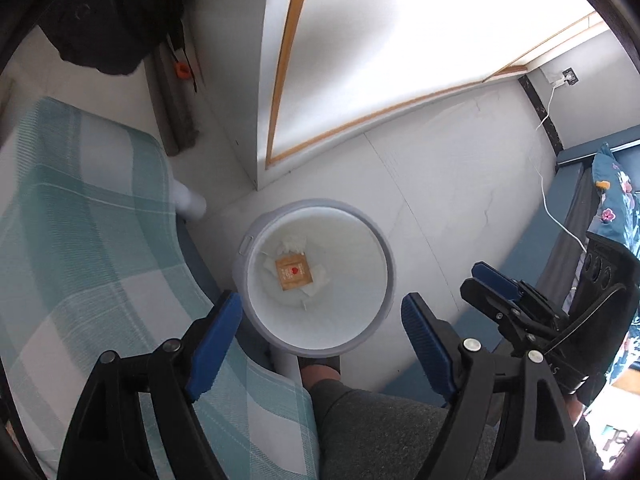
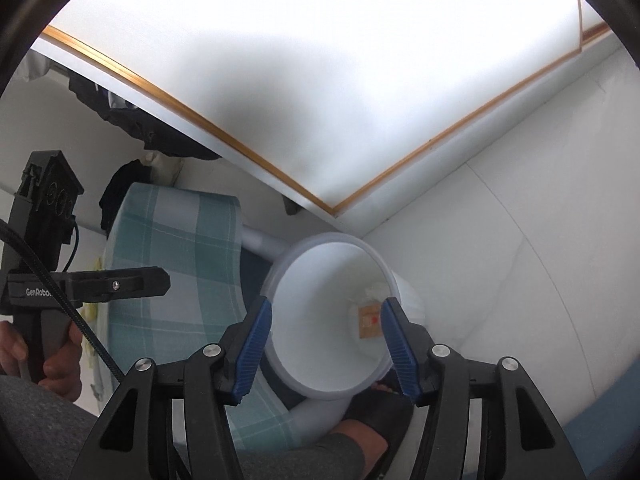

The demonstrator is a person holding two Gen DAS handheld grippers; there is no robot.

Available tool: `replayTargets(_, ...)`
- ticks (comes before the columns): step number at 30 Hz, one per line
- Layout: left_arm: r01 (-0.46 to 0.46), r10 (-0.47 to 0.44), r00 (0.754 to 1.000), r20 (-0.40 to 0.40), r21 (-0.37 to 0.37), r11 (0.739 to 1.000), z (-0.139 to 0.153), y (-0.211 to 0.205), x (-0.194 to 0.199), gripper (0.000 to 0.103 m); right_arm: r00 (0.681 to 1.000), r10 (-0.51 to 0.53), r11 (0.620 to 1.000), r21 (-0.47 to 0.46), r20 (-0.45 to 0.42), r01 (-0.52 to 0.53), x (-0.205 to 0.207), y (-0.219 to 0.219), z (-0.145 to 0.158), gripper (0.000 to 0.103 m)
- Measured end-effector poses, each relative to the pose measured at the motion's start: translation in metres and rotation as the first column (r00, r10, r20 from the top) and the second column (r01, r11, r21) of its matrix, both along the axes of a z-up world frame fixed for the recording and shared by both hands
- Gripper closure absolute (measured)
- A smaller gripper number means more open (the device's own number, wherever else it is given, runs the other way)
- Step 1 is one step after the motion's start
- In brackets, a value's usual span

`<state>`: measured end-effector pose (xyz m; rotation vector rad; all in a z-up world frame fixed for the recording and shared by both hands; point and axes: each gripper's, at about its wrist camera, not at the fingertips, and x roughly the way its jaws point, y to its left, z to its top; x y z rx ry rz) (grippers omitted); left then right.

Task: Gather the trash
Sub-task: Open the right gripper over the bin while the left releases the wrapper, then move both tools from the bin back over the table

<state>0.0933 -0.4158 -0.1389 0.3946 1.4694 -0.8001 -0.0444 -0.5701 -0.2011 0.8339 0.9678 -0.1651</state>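
A white round trash bin (image 1: 372, 232) stands on the floor below both grippers. At its bottom lie a tan square packet with a red mark (image 1: 294, 273) and crumpled white tissue (image 1: 293, 243). My left gripper (image 1: 322, 328) is open and empty, high above the bin's near rim. My right gripper (image 2: 326, 330) is open and empty, also above the bin (image 2: 312, 280); the packet (image 2: 369, 321) shows between its fingers. The right gripper also shows in the left wrist view (image 1: 490, 286), to the right of the bin.
A stool with a teal checked cover (image 1: 80, 240) stands left of the bin. A white table with a wood edge (image 1: 400, 60) is beyond the bin. A white cable (image 1: 554, 208) runs down the right side. My leg and foot (image 1: 320, 368) are near the bin.
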Motion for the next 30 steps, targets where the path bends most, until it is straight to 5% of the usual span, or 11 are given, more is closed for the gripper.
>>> replayTargets(7,-0.009,0.026,0.973,0.231,-0.076,0.997,0.064,0.029,-0.007,0.024,0.996,0.007,0.993,-0.12,0.089,0.004,0.0,0.007,0.073,0.046)
replayTargets(13,-0.119,0.174,0.92,0.352,-0.172,0.978,0.114,0.073,-0.002,0.024,0.982,0.022,0.965,-0.261,0.19,0.029,0.0,0.024,0.146,0.043)
replayTargets(18,-0.182,0.273,0.826,0.492,-0.227,0.957,0.155,0.116,-0.001,0.023,0.957,0.047,0.935,-0.349,0.285,0.058,0.002,0.048,0.2,0.036)
replayTargets(20,-0.211,0.313,0.81,0.496,-0.252,0.944,0.166,0.132,0.001,0.023,0.942,0.082,0.925,-0.377,0.325,0.05,0.006,0.064,0.222,0.035)
replayTargets(24,-0.302,0.449,0.747,0.49,-0.352,0.886,0.182,0.186,-0.003,0.016,0.908,0.154,0.905,-0.425,0.389,0.029,0.011,0.095,0.255,0.03)
replayTargets(30,-0.401,0.56,0.626,0.543,-0.392,0.828,0.197,0.245,-0.008,0.014,0.838,0.273,0.876,-0.482,0.473,-0.014,0.017,0.152,0.295,0.023)
